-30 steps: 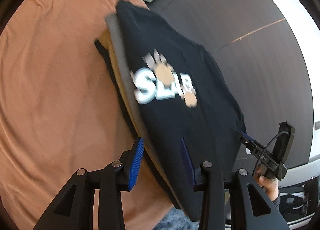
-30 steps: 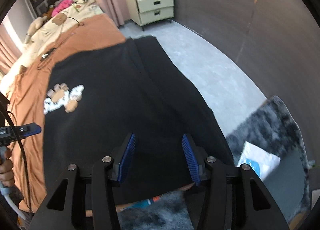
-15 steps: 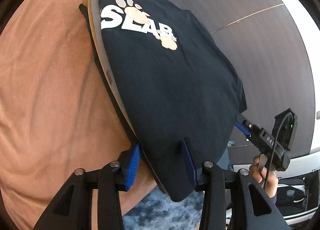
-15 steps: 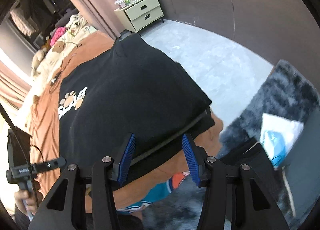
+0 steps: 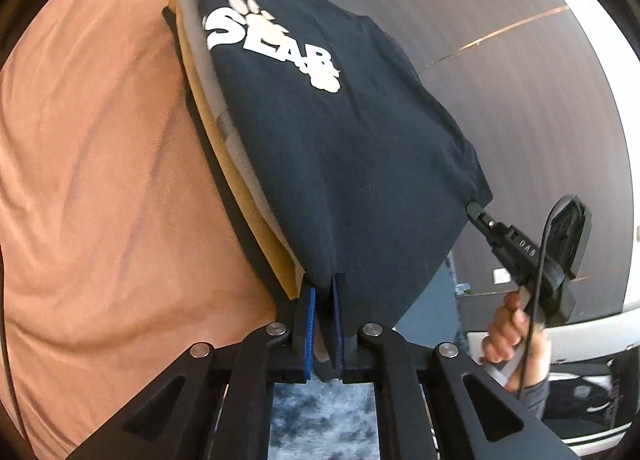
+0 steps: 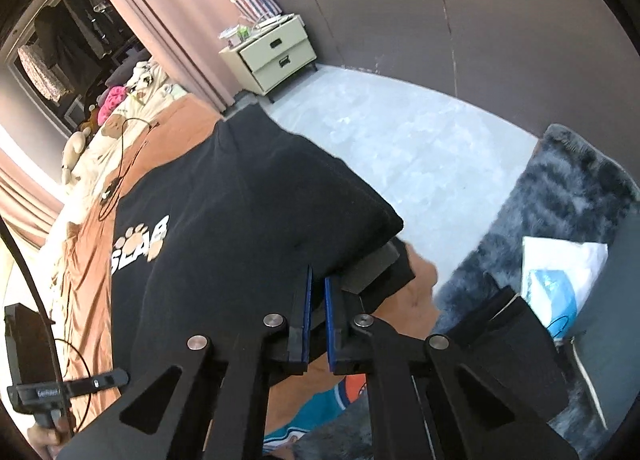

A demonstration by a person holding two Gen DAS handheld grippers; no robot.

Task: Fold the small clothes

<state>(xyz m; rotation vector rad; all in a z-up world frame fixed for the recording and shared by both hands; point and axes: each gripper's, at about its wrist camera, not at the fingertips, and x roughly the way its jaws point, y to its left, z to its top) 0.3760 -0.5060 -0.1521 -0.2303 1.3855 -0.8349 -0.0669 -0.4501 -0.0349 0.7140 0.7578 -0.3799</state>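
Black shirt (image 6: 240,219); nightstand (image 6: 276,55) rightward only

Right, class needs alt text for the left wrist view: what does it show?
The left gripper is shut on the near hem of a black T-shirt printed "SLAB", which lies atop a stack of folded clothes on an orange bedspread. The right gripper pinches the shirt's other corner.

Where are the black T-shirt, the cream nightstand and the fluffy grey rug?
black T-shirt (image 5: 340,163): left wrist view, plain chest fabric.
cream nightstand (image 6: 276,57): right wrist view, drawer fronts.
fluffy grey rug (image 6: 568,195): right wrist view, bare pile.
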